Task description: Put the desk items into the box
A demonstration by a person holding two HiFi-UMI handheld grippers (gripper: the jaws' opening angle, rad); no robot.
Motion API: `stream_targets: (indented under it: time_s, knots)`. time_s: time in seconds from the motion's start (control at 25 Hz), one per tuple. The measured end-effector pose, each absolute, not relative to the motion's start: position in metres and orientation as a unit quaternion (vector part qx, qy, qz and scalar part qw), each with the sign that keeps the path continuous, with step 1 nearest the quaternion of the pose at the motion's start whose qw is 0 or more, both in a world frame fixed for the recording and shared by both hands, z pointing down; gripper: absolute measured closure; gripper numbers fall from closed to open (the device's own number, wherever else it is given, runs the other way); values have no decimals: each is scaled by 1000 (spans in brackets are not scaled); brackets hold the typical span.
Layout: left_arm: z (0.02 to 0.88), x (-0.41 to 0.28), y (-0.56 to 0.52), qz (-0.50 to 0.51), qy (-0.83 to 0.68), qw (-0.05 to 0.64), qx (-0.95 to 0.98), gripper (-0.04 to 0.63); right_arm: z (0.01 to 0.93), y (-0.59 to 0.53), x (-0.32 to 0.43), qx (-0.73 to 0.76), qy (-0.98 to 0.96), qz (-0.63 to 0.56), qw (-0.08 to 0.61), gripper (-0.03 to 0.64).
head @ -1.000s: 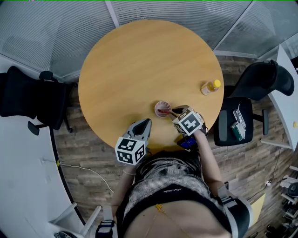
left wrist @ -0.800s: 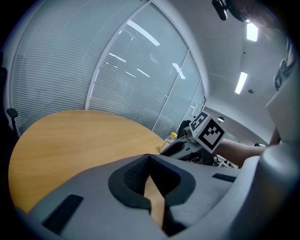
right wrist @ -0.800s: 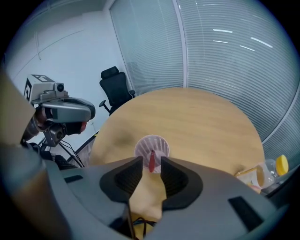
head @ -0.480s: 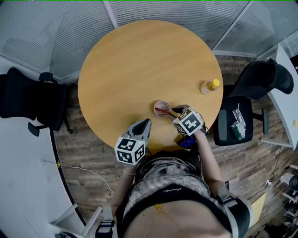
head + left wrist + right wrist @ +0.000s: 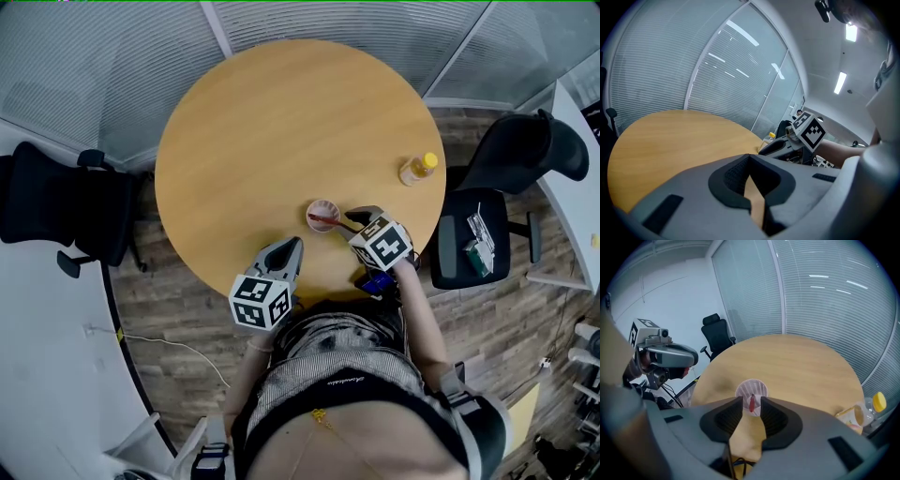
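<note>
We hold the right gripper (image 5: pixel 352 217) at lower middle of the head view, jaws spread wide, having just been opening. The red pen (image 5: pixel 752 402) shows in the gap between them, unpressed, standing in the white cup (image 5: pixel 322 216) on the table (image 5: pixel 262 122). Our left gripper (image 5: pixel 292 246), lower left of the cup, is pressed together on nothing. A bottle (image 5: pixel 417 169) stands near the table's right edge.

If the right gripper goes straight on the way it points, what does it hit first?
Probably the red pen standing in the white mesh cup, straight ahead of the right gripper; its jaws have just opened, with the pen in their gap, not pinched.
</note>
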State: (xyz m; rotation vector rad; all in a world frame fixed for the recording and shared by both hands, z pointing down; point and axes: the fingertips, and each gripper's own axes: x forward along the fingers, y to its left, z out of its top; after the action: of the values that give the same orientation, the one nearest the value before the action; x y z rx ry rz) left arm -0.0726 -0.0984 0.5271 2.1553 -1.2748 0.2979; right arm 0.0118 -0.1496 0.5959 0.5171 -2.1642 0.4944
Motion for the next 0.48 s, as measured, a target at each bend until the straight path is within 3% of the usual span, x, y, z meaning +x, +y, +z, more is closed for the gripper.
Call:
stream_targets:
  time_s: [0.36, 0.48]
  knots:
    - [515, -66, -98, 100, -483, 293, 819, 598, 544, -158, 20, 246, -911, 155, 293, 493]
    - [511, -60, -98, 95, -480, 289, 823, 598, 530, -153, 23, 248, -924, 146, 252, 537]
